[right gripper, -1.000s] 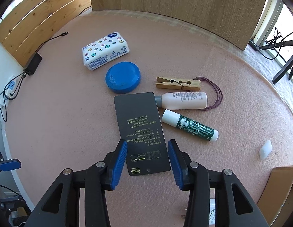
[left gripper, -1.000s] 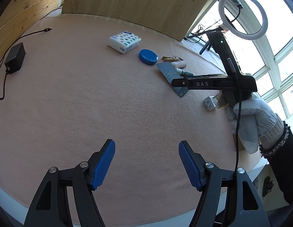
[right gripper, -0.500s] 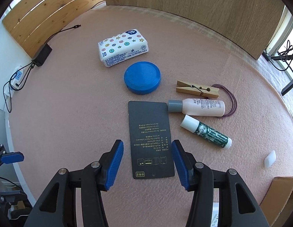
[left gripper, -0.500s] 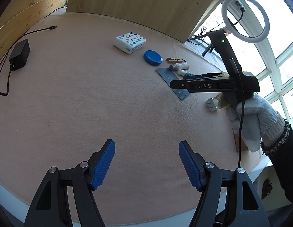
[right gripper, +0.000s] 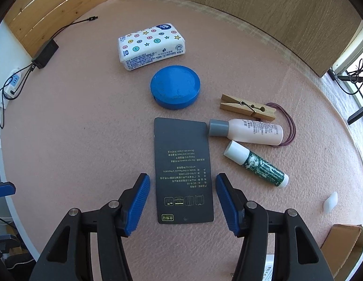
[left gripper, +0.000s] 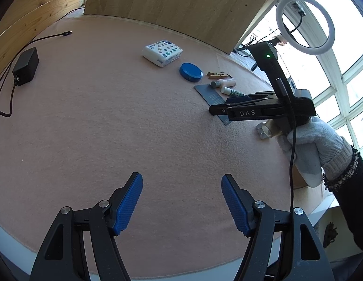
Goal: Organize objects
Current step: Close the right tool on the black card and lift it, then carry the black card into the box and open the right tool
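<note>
Working over the pink felt table, we've got the right gripper pointed steeply down with its jaws parted and just been opening; the black card lies flat between them, pads not touching it. Left gripper hangs wide open over bare felt, holding nothing, well apart from the cluster. Our read: the card is the step in hand. It's thin and flat, so we'd come down square, pads astride its long edges, and pinch an edge low or tip it up rather than squeeze the face. Tissue pack and blue round tin sit beyond it, clear of the approach. Pink bottle has its grey cap touching the card's far right corner, and the green tube lies just beside the right edge, so we'd watch the right pad there. Clothespin is farther off.
</note>
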{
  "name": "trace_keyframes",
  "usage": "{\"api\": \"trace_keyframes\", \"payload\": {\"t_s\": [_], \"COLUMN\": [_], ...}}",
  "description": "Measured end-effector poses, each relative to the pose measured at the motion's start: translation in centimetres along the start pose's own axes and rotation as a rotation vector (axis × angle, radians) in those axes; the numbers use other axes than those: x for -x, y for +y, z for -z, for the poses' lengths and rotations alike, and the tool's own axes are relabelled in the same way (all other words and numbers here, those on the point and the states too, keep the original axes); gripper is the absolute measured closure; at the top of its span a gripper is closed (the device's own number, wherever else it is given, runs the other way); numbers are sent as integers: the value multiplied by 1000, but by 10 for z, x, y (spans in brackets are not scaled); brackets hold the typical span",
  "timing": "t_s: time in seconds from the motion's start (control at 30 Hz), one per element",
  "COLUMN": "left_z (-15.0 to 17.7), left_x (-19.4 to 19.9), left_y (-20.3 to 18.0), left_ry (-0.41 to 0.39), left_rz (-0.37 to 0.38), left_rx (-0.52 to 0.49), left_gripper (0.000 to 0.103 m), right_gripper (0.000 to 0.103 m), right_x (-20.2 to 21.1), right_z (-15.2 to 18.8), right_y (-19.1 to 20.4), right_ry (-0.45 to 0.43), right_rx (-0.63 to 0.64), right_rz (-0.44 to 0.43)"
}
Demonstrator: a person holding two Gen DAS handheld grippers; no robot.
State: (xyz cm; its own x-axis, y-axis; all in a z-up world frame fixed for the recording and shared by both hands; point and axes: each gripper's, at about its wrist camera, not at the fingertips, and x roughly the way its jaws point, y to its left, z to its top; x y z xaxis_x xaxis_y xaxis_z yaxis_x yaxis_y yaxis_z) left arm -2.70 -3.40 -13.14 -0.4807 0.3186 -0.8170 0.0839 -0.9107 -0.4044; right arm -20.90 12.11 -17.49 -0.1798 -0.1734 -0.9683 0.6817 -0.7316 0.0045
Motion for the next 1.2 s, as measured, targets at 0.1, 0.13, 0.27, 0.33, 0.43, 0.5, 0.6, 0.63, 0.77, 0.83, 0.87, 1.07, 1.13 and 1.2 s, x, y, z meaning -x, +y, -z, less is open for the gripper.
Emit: {"api": "trace_keyframes", "payload": {"t_s": [0.1, 0.13, 0.27, 0.33, 0.43, 0.5, 0.6, 0.63, 0.77, 0.83, 0.87, 1.07, 1.13, 1.2], "left_z": [-2, -2, -6, -7, -9, -11, -14, -15, -18, -20, -20, -21, -21, -20], "left_x": [-2, -3, -6, -8, -11, -14, -19, -21, -30, -36, -39, -53, -57, -60], "left_y": [-3, -5, -12, -16, -24, -30, -42, -46, -64, -74, -79, -109, -120, -130], "left_ry": [1, 2, 6, 9, 12, 17, 24, 27, 43, 51, 55, 74, 80, 86], "left_rz": [3, 4, 8, 8, 11, 15, 21, 24, 37, 45, 50, 74, 83, 90], "left_rx": [-8, -12, -25, -34, -49, -62, -86, -94, -131, -147, -157, -210, -227, -243], "left_gripper": [30, 30, 30, 30, 30, 30, 30, 30, 30, 30, 30, 30, 30, 30], "right_gripper": [57, 57, 58, 58, 58, 58, 58, 58, 58, 58, 58, 58, 58, 58], "right_x": [3, 4, 8, 12, 22, 33, 52, 60, 85, 97, 104, 132, 139, 146], "right_z": [4, 6, 16, 23, 38, 47, 62, 69, 90, 102, 111, 156, 174, 190], "right_y": [0, 0, 0, -2, -6, -9, -15, -18, -35, -43, -48, -80, -91, -103], "right_ry": [-4, -7, -21, -29, -59, -86, -131, -149, -217, -248, -262, -322, -332, -340], "right_rx": [-4, -5, -22, -39, -68, -92, -127, -141, -208, -244, -263, -387, -427, -462], "right_rz": [-5, -7, -10, -25, -40, -51, -56, -56, -64, -61, -57, -37, -16, 8]}}
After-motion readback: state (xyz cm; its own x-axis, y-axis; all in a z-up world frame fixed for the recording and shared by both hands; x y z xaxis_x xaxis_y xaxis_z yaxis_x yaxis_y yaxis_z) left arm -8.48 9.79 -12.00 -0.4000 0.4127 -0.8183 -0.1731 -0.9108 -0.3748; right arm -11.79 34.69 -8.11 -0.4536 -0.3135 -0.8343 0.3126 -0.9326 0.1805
